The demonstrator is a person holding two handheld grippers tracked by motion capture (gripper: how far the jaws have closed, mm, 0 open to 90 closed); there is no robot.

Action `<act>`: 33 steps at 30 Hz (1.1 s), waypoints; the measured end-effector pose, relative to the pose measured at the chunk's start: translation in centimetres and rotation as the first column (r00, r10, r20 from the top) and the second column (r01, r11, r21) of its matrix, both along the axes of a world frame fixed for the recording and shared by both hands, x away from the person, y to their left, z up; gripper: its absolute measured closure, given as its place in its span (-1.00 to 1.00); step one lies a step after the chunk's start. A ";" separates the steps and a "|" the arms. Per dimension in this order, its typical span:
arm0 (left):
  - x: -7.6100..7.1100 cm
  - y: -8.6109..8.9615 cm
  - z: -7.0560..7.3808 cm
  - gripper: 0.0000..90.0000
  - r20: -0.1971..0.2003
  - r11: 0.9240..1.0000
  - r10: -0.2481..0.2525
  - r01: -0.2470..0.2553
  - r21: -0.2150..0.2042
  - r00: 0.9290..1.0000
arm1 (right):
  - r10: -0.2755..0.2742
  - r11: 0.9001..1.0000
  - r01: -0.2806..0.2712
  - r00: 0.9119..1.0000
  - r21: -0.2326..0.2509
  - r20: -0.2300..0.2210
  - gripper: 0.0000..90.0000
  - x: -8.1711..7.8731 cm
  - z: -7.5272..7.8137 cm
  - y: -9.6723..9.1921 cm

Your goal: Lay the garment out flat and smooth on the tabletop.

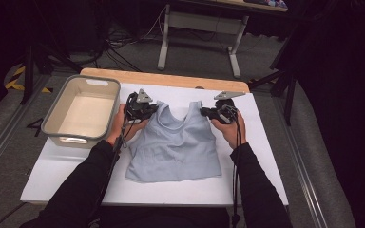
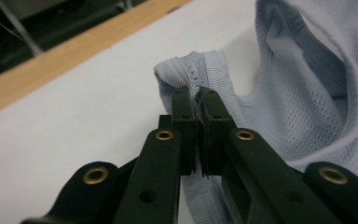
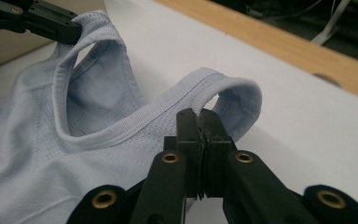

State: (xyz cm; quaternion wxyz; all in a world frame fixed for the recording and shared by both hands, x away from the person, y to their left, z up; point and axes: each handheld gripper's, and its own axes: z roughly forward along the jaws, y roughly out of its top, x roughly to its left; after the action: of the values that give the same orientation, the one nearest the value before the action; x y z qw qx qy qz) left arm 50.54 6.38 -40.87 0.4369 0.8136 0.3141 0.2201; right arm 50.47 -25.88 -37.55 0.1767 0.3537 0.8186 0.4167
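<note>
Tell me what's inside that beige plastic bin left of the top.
The beige plastic bin looks empty: bare floor visible. Its near wall hides the closest strip of floor.

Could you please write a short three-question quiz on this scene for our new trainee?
1. True or false: the left claw is shut on a strap of the top.
2. Where is the bin? A) right of the top B) left of the top C) on the top
3. Fill in: the right claw grips the top's other ____.

Key: 1 true; 2 B; 3 strap.
</note>
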 end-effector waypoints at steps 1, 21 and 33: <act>-0.3 0.2 0.3 0.93 0.017 1.000 0.006 -0.006 -0.010 1.000 | 0.000 1.000 -0.001 1.000 0.012 0.015 0.97 -0.3 0.3 -0.2; -3.6 1.5 3.6 0.93 0.220 0.988 0.110 -0.083 -0.131 0.969 | -0.159 0.986 0.126 0.907 0.109 0.389 0.97 -4.4 1.4 -0.4; -6.0 2.0 7.3 0.93 0.295 0.983 0.105 -0.055 -0.173 0.950 | -0.174 0.982 0.116 0.868 0.152 0.464 0.97 -6.5 3.8 0.2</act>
State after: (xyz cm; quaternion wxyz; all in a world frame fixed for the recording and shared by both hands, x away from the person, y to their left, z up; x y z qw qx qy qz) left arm 44.51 8.33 -33.57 0.5355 0.7185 0.2931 0.3333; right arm 43.93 -25.63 -33.74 0.3814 0.3111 0.6948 0.5245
